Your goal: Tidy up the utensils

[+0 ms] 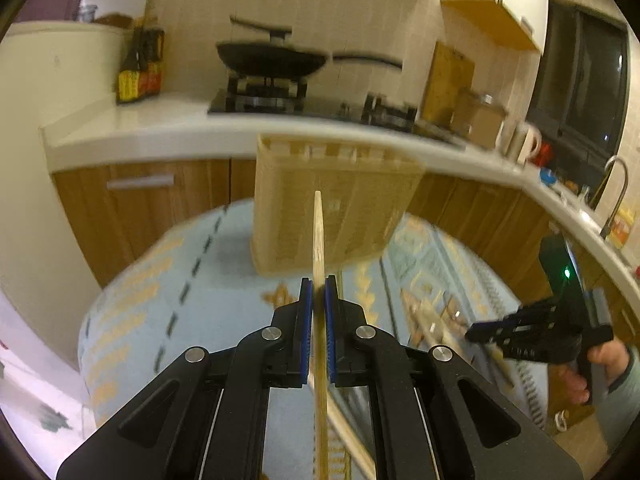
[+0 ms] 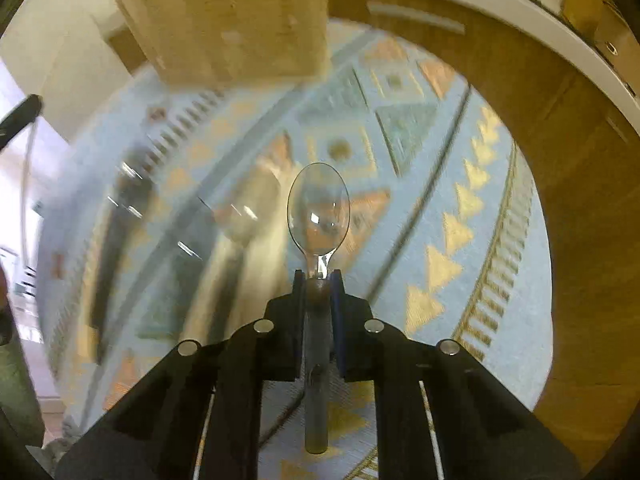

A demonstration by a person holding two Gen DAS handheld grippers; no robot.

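Observation:
My left gripper (image 1: 319, 280) is shut on a pale wooden chopstick (image 1: 318, 232) whose tip points up toward a bamboo utensil box (image 1: 360, 208) standing on the table's far side. A second stick (image 1: 348, 436) slants beneath the jaws. My right gripper (image 2: 318, 274) is shut on the handle of a clear plastic spoon (image 2: 319, 212), bowl forward, above the tablecloth. The bamboo utensil box (image 2: 228, 20) shows at the top of the right wrist view. In the left wrist view the right gripper (image 1: 472, 334) hangs at the right, over more loose utensils (image 1: 436, 320), held by a hand (image 1: 600, 360).
A round table with a light blue patterned cloth (image 1: 192, 280) carries everything. Blurred utensils (image 2: 124, 216) lie on its left part in the right wrist view. Behind it runs a white counter (image 1: 160, 128) with a black wok (image 1: 272, 60), sauce bottles (image 1: 140, 68) and wooden cabinets (image 1: 160, 200).

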